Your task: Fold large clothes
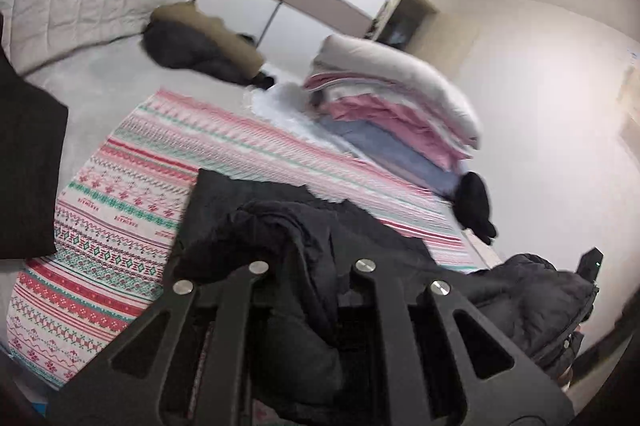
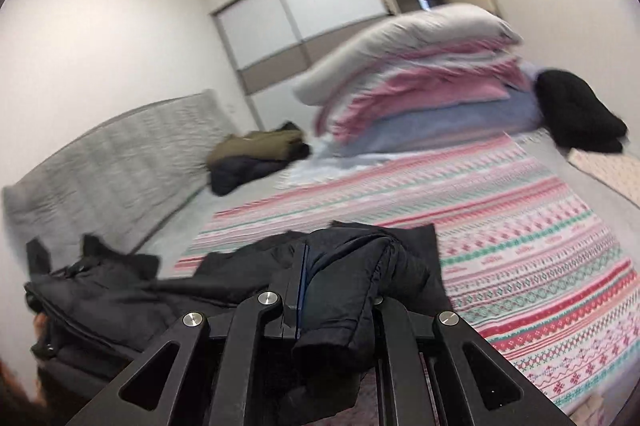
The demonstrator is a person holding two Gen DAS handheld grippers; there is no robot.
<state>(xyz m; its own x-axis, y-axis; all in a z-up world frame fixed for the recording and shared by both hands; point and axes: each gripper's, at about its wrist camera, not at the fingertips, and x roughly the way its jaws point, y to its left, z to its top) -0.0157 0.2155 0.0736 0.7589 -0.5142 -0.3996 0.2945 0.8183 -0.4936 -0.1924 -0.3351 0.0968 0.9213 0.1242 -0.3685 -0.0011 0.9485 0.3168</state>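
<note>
Black padded jacket (image 2: 352,278) is bunched at the near edge of the bed, over the striped patterned blanket (image 2: 520,226), and I have it in both tools.

Right hand-held gripper (image 2: 340,290): clenched on a thick fold, looks like a sleeve or hem; padding bulges out between the fingers and drapes over the linkage. Left hand-held gripper (image 1: 308,266): fabric runs down between the fingers and hides the tips. I judge it gripped, but can't confirm from this view.

Why held like this, my read: two grips on one garment, so I can lift and spread it flat before folding. Rest of the jacket trails off to the side toward the bed edge, so the weight is uneven; it may sag or slide off that way.

Room to move:
- Blanket ahead of both tools is bare, a good laying zone.
- Stack of folded bedding (image 2: 420,81) is at the far side, well apart.
- Small black folded item (image 2: 576,109) lies just beside that stack.
- Olive and dark clothes (image 2: 256,153) near the headboard (image 2: 112,161), well apart.
- Dark cloth (image 1: 28,161) at the left view's edge; can't tell what it is.

Frames are motion-blurred, so fine detail is soft.
</note>
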